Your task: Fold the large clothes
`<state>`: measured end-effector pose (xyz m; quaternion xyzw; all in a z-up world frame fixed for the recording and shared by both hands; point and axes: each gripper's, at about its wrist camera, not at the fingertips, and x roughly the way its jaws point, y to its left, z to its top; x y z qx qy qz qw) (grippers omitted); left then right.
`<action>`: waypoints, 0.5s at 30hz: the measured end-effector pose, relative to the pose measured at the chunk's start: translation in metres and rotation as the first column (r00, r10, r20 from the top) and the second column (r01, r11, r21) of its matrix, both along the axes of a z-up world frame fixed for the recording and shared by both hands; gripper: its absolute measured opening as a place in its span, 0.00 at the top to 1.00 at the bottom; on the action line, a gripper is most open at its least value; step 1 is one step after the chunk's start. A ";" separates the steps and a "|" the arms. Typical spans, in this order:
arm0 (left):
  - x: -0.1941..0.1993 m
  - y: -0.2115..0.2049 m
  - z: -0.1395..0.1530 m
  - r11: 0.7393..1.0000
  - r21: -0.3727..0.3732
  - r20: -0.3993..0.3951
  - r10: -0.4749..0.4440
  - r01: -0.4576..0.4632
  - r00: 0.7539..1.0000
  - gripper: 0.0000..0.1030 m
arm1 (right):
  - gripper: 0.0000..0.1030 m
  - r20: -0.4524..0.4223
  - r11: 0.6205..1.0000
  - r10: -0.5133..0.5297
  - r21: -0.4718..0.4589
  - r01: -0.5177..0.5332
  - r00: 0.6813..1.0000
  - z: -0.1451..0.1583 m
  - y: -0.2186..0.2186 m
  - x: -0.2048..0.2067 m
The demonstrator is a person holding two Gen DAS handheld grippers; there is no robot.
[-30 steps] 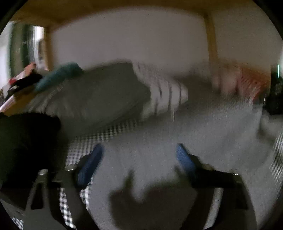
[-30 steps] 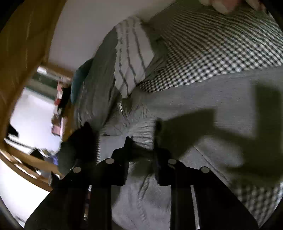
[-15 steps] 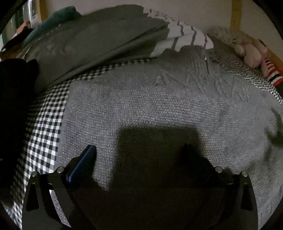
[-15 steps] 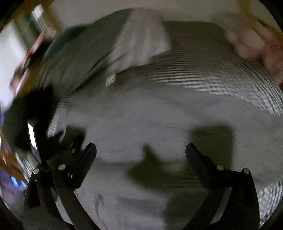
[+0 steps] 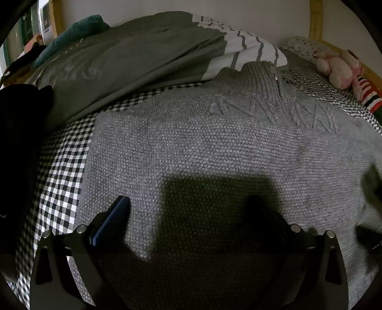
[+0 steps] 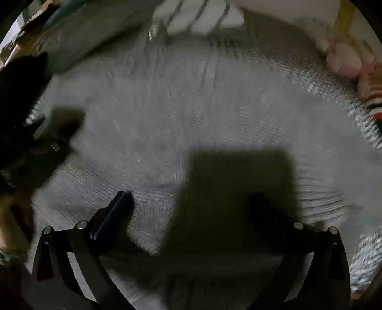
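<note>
1. A large grey knitted sweater [image 5: 214, 152] with a ribbed zip collar and a raised zigzag pattern across the chest lies spread flat on a black-and-white checked bedsheet [image 5: 64, 162], collar toward the far wall.
2. The left gripper [image 5: 193, 209], a black two-finger tong with blue pads, sits low over the lower part of the sweater. Its jaws are spread wide with nothing between them; its square shadow falls on the knit just ahead.
3. The left finger's blue pad [image 5: 112, 219] is near the sweater's left edge, just inside where the checked sheet begins.
4. The right gripper [image 6: 191, 205] is likewise released, jaws wide apart, above the same sweater [image 6: 191, 107]. This view is blurred, so whether the fingertips touch the cloth cannot be told.
5. Beyond the collar lies a dark grey duvet [image 5: 124, 57] with a white, grey-striped end [image 5: 248, 50], bunched along the wall.
6. A teal cushion [image 5: 74, 33] rests at the far left end of the duvet.
7. A pink plush toy [image 5: 334, 64] with red-and-white striped legs lies at the far right by the wooden bed frame [image 5: 315, 21].
8. A black garment or bag [image 5: 21, 124] sits in shadow at the left side of the bed; its shape is not clear.
9. No box, basket or other container is in view; the sweater rests directly on the sheet.
</note>
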<state>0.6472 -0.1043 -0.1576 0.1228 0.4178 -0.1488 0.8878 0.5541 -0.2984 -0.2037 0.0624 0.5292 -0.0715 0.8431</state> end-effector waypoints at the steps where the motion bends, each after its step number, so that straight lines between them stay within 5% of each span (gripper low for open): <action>1: 0.000 0.001 0.000 1.000 0.002 -0.001 0.000 0.000 1.000 0.04 | 0.02 0.048 0.999 0.020 -0.034 -0.018 0.999 -0.003 0.002 -0.002; 5: -0.001 0.002 0.009 1.000 0.000 -0.029 0.008 -0.008 1.000 0.05 | 0.02 0.045 1.000 -0.014 0.027 0.013 0.999 0.006 -0.010 -0.002; 9: -0.030 -0.007 0.035 0.994 -0.106 -0.023 -0.036 0.033 0.999 0.05 | 0.03 0.120 0.985 -0.067 0.165 0.047 0.991 0.033 -0.038 -0.008; 15: -0.086 -0.103 0.057 0.968 -0.109 0.008 -0.225 0.224 0.974 0.05 | 0.03 0.123 0.957 -0.220 0.222 0.189 0.968 0.055 -0.126 -0.050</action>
